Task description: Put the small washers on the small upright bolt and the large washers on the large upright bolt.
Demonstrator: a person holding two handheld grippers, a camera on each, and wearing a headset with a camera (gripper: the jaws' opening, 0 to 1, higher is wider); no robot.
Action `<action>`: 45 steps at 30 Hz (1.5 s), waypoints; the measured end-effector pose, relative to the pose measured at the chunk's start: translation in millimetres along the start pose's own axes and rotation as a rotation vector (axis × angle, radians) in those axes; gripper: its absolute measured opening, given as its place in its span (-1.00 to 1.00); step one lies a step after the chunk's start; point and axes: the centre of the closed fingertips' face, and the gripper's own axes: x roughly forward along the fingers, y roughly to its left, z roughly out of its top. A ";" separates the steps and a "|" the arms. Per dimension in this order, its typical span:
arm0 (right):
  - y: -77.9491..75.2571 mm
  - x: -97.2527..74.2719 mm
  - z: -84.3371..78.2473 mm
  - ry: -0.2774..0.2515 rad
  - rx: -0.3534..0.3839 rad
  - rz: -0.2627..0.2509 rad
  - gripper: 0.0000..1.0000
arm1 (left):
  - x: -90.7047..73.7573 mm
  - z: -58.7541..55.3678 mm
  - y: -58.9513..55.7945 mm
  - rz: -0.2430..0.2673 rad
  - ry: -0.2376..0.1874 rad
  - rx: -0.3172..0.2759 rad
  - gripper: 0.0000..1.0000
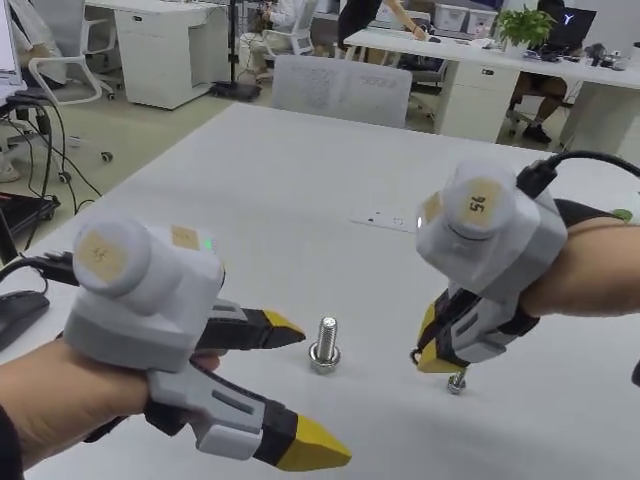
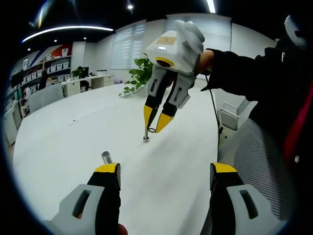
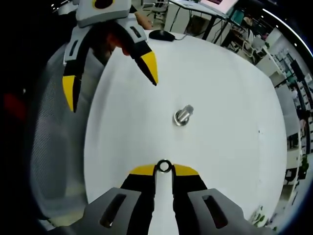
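The large upright bolt [image 1: 324, 345] [image 2: 105, 157] [image 3: 183, 116] stands mid-table with washers around its base. To its right is the small upright bolt [image 1: 456, 382] [image 2: 145, 138]. My right gripper [image 1: 432, 360] [image 2: 156, 125] [image 3: 164, 170] hangs just above the small bolt, shut on a small washer [image 3: 164, 166] [image 2: 151, 130] pinched at its tips. My left gripper [image 1: 298, 385] [image 2: 165, 169] [image 3: 110, 83] stands open to the left of the large bolt, with nothing between its fingers.
The white table [image 1: 280, 190] reaches far back, with a flush socket plate [image 1: 385, 220] beyond the bolts. A grey chair [image 1: 340, 90] stands at the far edge, a mesh chair [image 2: 254, 147] by the near side. Desks and people sit behind.
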 end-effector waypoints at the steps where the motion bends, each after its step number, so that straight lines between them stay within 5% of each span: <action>1: -0.2 -0.5 -0.9 0.001 0.002 -0.001 -0.75 | 0.3 -0.1 -0.2 -0.001 0.001 0.000 0.48; 17: -26.0 -16.7 -36.6 0.019 0.092 -0.046 -0.75 | 7.7 1.3 -2.3 -0.021 0.009 0.008 0.48; 30: -38.1 -2.6 -59.0 0.053 0.152 -0.017 -0.75 | 7.4 0.6 -1.3 -0.018 0.010 0.005 0.48; 45: -37.6 13.2 -64.3 0.074 0.153 0.013 -0.75 | 7.6 0.6 -0.2 -0.014 0.010 0.001 0.48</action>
